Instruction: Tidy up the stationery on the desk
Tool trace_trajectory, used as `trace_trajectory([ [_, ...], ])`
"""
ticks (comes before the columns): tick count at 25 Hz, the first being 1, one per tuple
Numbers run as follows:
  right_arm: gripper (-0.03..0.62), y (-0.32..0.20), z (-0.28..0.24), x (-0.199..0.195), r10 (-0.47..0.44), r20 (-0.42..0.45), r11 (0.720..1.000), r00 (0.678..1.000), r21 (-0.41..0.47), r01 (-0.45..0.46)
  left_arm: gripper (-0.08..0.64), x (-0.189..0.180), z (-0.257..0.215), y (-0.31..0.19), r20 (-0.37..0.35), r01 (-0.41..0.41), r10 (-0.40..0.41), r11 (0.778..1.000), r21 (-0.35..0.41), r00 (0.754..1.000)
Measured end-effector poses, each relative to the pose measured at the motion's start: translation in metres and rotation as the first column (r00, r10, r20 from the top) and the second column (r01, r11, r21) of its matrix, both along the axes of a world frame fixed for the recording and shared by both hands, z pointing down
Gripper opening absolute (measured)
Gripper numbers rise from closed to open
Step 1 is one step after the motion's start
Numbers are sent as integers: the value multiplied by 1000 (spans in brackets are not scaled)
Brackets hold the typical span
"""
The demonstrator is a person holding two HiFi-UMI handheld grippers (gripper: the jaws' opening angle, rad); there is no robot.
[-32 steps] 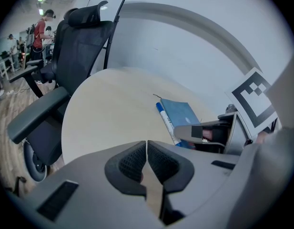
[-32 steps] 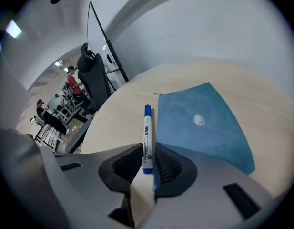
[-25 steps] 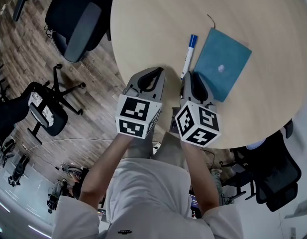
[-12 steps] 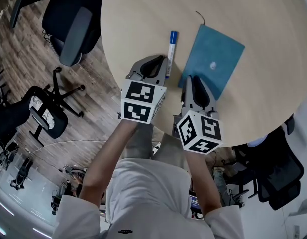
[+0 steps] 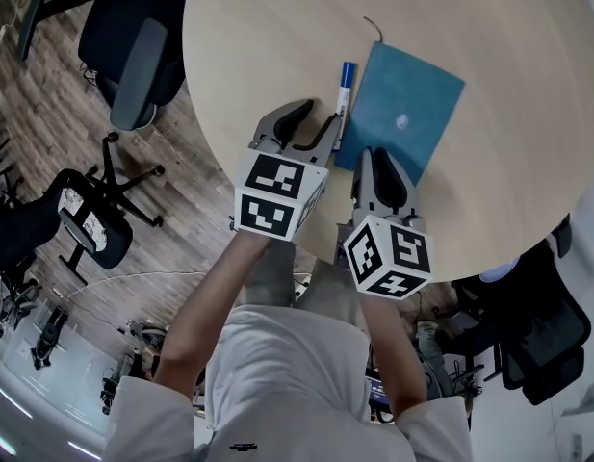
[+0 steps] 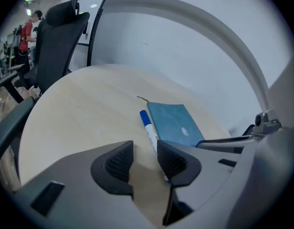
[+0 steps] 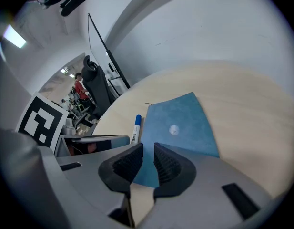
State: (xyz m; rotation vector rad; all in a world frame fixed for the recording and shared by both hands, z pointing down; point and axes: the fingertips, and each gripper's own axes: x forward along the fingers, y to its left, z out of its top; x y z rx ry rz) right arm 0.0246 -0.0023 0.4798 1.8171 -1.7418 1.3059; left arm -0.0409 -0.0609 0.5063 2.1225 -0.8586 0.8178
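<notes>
Round pale wooden desk (image 5: 277, 27) held a blue-capped white marker pen (image 5: 343, 104) just beside a teal notebook (image 5: 402, 114); left gripper (image 6: 144, 157), jaws just opening on nothing, needed centring over the barrel before closing, while right gripper (image 7: 147, 163) stood parted, empty.

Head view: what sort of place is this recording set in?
Probably an office: a round wooden table, black swivel chairs beside it, and a blue notebook and marker lying on top.

Matt pale wood-look desk (image 5: 277, 27), matt teal notebook (image 5: 402, 114), smooth plastic pen (image 5: 346, 89)
</notes>
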Motion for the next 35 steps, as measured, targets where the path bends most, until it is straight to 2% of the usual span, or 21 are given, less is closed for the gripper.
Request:
trace_trajectory([
  [6,92,6,3,13,14,1,1000,1000,-9,-14,149,17,2,0,-2,-29,29,1000,7,1000],
  [12,92,11,1,20,28,3,1000,1000,-10,-28,148,30,5,9,14,-99,99,995,-1,995],
  [27,92,23,-9,36,34,-9,999,999,12,-34,149,27,-16,21,2,-60,60,997,43,998],
  [33,69,29,-34,45,11,-22,998,1000,62,-10,147,20,-42,34,0,-53,53,997,60,999],
  [35,57,33,-46,49,1,-22,996,1000,86,1,102,19,-51,41,-4,-47,47,997,58,999],
])
